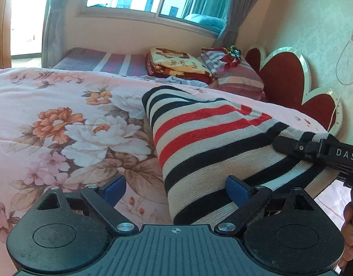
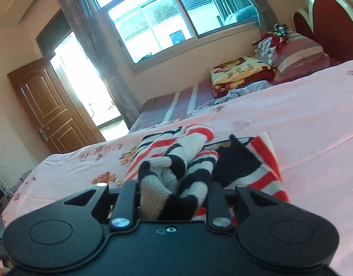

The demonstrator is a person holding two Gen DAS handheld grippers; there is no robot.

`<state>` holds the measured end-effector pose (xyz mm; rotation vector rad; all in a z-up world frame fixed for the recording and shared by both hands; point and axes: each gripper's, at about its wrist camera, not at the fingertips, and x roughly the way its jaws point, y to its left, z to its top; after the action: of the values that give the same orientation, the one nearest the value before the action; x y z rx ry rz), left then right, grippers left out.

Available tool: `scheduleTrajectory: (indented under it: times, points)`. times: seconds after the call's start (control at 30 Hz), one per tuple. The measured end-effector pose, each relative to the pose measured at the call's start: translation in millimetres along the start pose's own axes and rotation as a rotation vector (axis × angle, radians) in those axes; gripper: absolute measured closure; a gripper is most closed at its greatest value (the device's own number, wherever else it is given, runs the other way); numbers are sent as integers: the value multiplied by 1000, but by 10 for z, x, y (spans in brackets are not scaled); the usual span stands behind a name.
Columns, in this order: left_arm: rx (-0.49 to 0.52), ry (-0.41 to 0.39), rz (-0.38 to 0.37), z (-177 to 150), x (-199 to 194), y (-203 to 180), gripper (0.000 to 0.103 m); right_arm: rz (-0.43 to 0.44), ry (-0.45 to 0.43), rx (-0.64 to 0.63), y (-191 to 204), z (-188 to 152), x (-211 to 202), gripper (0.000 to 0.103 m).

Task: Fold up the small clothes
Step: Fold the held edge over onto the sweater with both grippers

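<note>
A small knit sweater [image 1: 213,142] with black, cream and red stripes lies on the pink floral bedspread [image 1: 61,119]. My left gripper [image 1: 176,189] is open, its blue pads straddling the sweater's near left edge. My right gripper [image 1: 291,147] comes in from the right and grips the sweater's right edge. In the right wrist view the right gripper [image 2: 171,197] is shut on a bunched fold of the sweater [image 2: 176,168], which fills the space between the fingers.
Folded blankets [image 1: 176,65] and striped pillows [image 1: 234,73] lie at the far side of the bed by the red heart-shaped headboard [image 1: 284,80]. A window [image 2: 176,16] and a wooden door [image 2: 45,105] are beyond the bed.
</note>
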<state>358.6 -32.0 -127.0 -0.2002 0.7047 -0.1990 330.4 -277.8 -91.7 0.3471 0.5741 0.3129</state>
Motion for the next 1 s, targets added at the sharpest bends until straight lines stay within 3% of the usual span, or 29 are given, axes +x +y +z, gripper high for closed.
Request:
scheduleTrajectory:
  times: [0.2, 0.33, 0.47, 0.53, 0.6, 0.67, 0.73, 0.8, 0.87, 1.0]
  points:
    - [67, 84, -23, -192, 215, -261, 10, -119, 60, 94, -501, -327, -4, 80]
    - [86, 103, -10, -259, 278, -350, 6, -93, 80, 232, -645, -395, -47, 77]
    - [82, 117, -15, -246, 238, -322, 6, -97, 61, 261, -641, -396, -351, 56]
    - [90, 118, -16, -255, 221, -324, 6, -114, 72, 261, -665, -445, -458, 63]
    - [101, 120, -16, -285, 211, -336, 6, -115, 80, 283, -716, -512, -512, 80]
    - [102, 127, -16, -308, 201, -344, 6, -112, 68, 303, -728, -561, -553, 84]
    - [108, 136, -19, -331, 186, -348, 6, -95, 47, 341, -735, -597, -590, 85]
    - [123, 151, -26, -378, 200, -362, 5, -162, 75, 340, -846, -715, -491, 87]
    - [137, 169, -21, -411, 227, -386, 4, -154, 67, 381, -948, -800, -450, 91]
    - [130, 177, -17, -399, 180, -381, 4, -201, 63, 278, -748, -665, -503, 83]
